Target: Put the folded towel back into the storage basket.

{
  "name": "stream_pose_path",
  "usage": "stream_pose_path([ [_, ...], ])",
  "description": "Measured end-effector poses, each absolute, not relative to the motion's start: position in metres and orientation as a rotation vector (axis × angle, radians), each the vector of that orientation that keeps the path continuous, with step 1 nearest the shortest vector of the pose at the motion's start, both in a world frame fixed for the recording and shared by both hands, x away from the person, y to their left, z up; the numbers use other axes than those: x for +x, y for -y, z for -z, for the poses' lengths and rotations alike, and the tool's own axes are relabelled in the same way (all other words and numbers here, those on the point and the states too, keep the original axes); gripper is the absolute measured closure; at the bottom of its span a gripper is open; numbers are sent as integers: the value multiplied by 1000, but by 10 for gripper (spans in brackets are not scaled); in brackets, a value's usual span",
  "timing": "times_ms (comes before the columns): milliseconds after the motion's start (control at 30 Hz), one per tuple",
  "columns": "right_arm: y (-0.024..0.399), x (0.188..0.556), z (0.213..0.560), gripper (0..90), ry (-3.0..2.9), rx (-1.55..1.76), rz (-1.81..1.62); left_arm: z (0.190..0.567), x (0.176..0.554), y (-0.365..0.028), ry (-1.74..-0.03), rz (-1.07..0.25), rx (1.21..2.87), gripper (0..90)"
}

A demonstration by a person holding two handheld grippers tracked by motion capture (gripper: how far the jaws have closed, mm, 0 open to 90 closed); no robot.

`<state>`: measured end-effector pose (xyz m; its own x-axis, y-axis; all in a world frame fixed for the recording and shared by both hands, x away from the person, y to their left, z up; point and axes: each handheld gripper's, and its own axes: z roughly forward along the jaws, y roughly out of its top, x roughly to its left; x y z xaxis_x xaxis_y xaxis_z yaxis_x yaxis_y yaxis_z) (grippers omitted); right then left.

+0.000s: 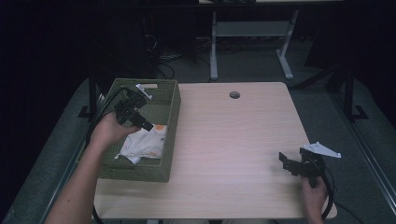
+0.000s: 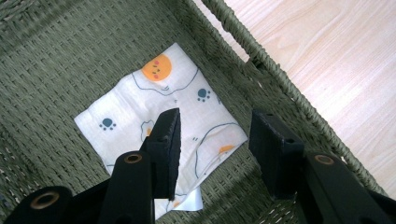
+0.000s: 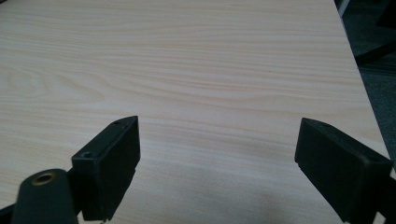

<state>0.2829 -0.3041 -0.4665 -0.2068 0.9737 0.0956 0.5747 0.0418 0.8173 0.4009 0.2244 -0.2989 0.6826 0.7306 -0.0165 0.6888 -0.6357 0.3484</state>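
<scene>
Basket (image 1: 170,140) walls hem cloth (image 2: 159,112); table (image 1: 233,140) right of basket open.

No words, numbers or brand marks can be read; the cloth (image 2: 159,107) in the basket (image 2: 56,51) bears only pictures.

Woven wicker basket (image 1: 170,109), printed cloth (image 2: 154,107)

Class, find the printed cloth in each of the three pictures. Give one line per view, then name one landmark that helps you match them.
High view: the printed cloth lies on the floor of the green woven basket at the table's left, just below the left gripper.
Left gripper view: the cloth sits centre frame on the basket floor, partly behind the open jaws.
Right gripper view: not in it.
Shared landmark: the cloth's orange sun.
</scene>
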Motion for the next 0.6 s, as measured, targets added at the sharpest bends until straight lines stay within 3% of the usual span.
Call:
stream_pose_path([
  [600, 303, 283, 466, 137, -1826, 1557, -1046, 290, 397, -218, -1113, -192, 2575, 520],
])
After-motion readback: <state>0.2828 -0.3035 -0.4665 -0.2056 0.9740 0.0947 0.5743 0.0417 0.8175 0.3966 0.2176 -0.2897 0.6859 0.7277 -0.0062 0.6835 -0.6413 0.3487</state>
